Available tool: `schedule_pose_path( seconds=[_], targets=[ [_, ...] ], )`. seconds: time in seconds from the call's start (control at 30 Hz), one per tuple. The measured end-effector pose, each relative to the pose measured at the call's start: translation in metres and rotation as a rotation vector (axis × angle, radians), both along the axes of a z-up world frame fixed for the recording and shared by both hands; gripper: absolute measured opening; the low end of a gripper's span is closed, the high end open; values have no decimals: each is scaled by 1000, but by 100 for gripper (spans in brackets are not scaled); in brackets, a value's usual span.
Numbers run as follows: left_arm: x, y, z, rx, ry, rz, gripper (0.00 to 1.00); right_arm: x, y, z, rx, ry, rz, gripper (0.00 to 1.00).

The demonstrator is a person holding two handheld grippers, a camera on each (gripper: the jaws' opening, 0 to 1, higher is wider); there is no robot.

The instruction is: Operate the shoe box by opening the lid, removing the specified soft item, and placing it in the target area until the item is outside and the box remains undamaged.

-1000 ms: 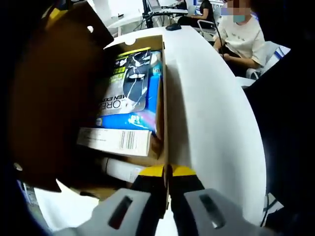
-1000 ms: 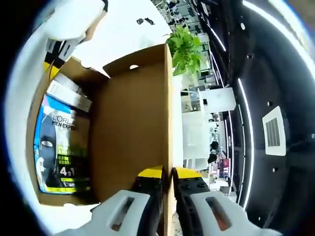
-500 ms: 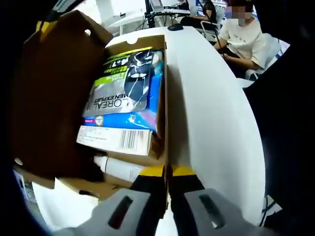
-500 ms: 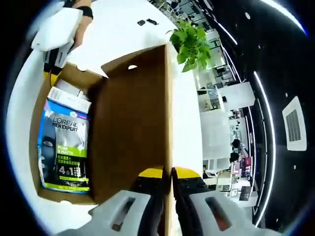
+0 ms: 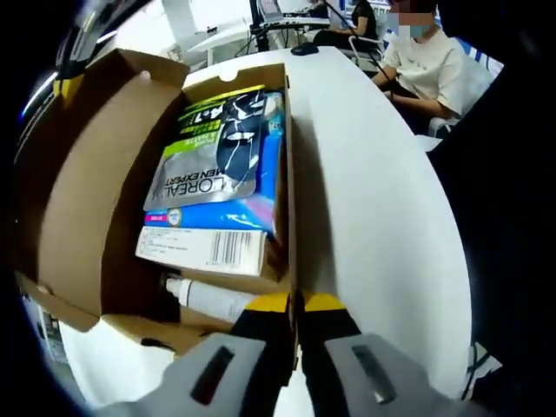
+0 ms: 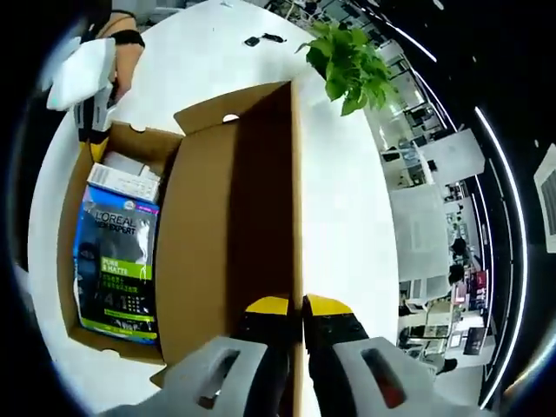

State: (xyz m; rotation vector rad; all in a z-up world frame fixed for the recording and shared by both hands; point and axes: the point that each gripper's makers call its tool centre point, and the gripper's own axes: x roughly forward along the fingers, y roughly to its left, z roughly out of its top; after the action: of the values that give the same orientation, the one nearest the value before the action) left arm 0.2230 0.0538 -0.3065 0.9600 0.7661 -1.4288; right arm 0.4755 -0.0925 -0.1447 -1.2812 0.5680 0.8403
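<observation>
— Lid (image 6: 228,252) first: against the frame a second back, it has swung well out from over the box (image 5: 288,187). In the left gripper view it covered much of the inside then; now it leans away on the hinge side and the whole interior shows.

— Who is moving it?

— Right gripper (image 6: 301,306). Its yellow-tipped jaws are pinched narrow on the free edge of the lid. The left gripper (image 5: 295,302) does the same on the box's near wall, opposite the hinge, and that grip looks unchanged, so I read it as steadying the box.

— What lies inside?

— Blue pouch (image 5: 221,161) printed with a face, flat in the middle of the box and filling most of the floor. Against the box's near end sits a white carton (image 5: 201,249) with a barcode, overlapping the pouch's edge, and a white tube (image 5: 208,300) lies beyond that, closest to the left gripper.

— So the soft item?

— Probably the pouch; nothing has touched it. Opening looks nearly done. Next, I judge, one gripper must let go and reach in, ideally the right, once the lid rests back by itself. Cardboard shows no tear or crease that I can see.

— And the target area?

— White table (image 5: 373,200) beside the box; no marked spot that I can make out.
</observation>
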Motion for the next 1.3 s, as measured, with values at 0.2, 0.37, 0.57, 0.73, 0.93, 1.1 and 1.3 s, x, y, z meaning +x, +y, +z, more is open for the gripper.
schedule_pose_path(
  seconds=[0.2,0.37,0.57,0.73,0.93,1.1,1.3],
  targets=[
    [2,0,-1,1,2,1,2,9,-1,-10,-25,62,-6,3],
    [2,1,-1,0,5,2,2,18,-2,-21,-19,131,-14,3],
    [2,1,-1,-1,6,-1,2,25,-2,-35,-52,193,-26,3],
    [2,1,0,1,5,-1,2,28,-3,-43,-48,256,-33,3],
    [2,1,-1,0,3,-4,2,32,-4,-52,-47,334,-26,3],
    [3,1,0,1,12,10,2,37,-5,-64,-63,397,-36,3],
    [2,1,0,-1,18,13,2,39,-4,-80,-74,437,-52,4]
  ],
)
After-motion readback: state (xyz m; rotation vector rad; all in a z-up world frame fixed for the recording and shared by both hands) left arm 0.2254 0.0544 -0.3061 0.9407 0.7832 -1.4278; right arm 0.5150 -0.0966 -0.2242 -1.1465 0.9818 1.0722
